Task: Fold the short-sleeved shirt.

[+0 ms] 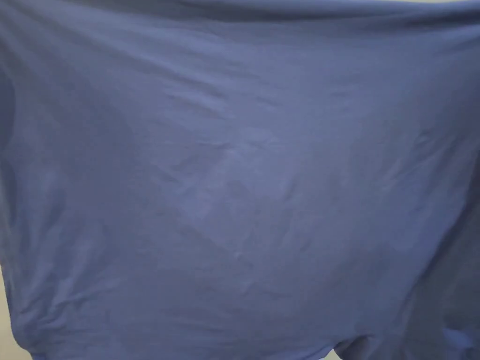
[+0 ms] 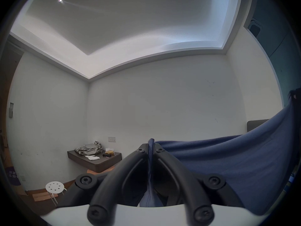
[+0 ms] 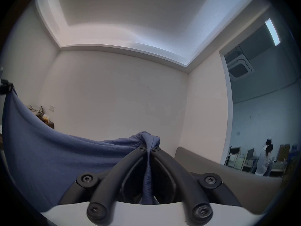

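Up in the air between the two grippers hangs one dark blue, soft knit short-sleeved shirt point(image 1: 243, 187), spread wide as a sheet with shallow wrinkles across it and its top edge sagging in a gentle curve. Seen from the head view, the matte cloth covers almost everything.

At one top corner, the left gripper point(image 2: 151, 149), with two curved black plastic jaws fixed by round screws, has its jaws pressed together on a thin stitched fold of the shirt point(image 2: 228, 161). At the other corner, the right gripper point(image 3: 148, 148), of the same build, pinches a thicker, bunched wad of the ribbed fabric point(image 3: 48, 148) that bulges above the jaw tips.

Beyond the left gripper, one dark rectangular wall-mounted shelf point(image 2: 97, 163) carries a crumpled grey cloth point(image 2: 88, 149), and one round white stool with holes in its seat point(image 2: 54, 187) stands on the floor. Through a doorway in the right gripper view, one person point(image 3: 263, 161) stands among desks.
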{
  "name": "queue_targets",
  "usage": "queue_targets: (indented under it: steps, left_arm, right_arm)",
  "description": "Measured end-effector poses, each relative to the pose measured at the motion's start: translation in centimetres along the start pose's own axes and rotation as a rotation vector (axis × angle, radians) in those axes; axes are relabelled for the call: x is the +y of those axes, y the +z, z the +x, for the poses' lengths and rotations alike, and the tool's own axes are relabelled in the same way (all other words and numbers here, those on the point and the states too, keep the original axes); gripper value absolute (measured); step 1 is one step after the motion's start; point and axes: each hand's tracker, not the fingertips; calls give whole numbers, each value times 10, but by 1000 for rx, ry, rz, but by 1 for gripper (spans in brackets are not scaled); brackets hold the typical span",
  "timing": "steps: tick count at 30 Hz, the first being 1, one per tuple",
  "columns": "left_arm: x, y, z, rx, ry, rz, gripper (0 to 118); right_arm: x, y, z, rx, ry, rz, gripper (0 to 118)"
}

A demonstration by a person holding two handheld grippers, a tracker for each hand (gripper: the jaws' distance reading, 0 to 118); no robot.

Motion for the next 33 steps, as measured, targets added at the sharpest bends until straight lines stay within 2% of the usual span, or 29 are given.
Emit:
queue_targets:
  steps: [2, 7, 18, 22, 26, 28, 30, 33]
  left_arm:
    - [4, -19, 5, 1, -12, -13, 1]
    - [5, -75, 16, 10, -47, -51, 1]
    - [-17, -184, 45, -5, -41, -148, 1]
    - [-38, -223, 57, 4, -50, -187, 1]
    - [-58, -256, 67, -9, -11, -229, 1]
    - [-66, -272, 72, -3, 7, -245, 2]
    - [-76, -284, 77, 0, 30, -268, 2]
    - [-95, -300, 85, -7, 23, -291, 2]
  right_arm:
    - [1, -23, -4, -5, 29, 6, 2]
    - [2, -83, -9, 28, -27, -33, 2]
    - [-13, -195, -39, 14, 34, -107, 2]
    - [-26, -226, -45, 37, 16, -93, 2]
    - [-46, -253, -50, 50, -54, -105, 2]
    - [-58, -265, -57, 57, -39, -112, 2]
    - [-71, -277, -68, 55, 33, -126, 2]
    - [-95, -290, -81, 66, 55, -160, 2]
